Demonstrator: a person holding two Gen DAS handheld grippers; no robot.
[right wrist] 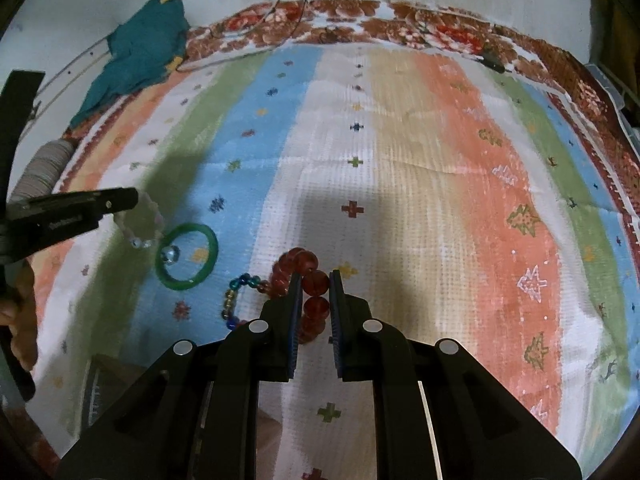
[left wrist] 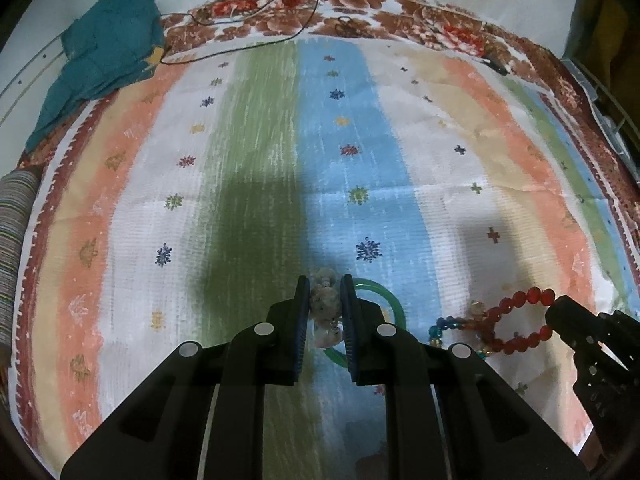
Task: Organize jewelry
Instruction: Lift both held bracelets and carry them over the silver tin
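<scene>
Left wrist view: left gripper (left wrist: 325, 312) is clamped on a pale pinkish-grey bead bracelet (left wrist: 326, 304), lifted over the smooth green bangle (left wrist: 394, 308) on the striped cloth (left wrist: 256, 140). Further right, right gripper (right wrist: 315, 292) pinches a chunky red bead bracelet (right wrist: 314, 282), multicoloured bead string (right wrist: 232, 300) beside.

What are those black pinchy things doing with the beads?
A person holds two grippers over a striped cloth. The left gripper pinches a pale bead bracelet; the right gripper pinches a red bead bracelet. A green bangle and a multicoloured bead strand lie on the cloth.
</scene>
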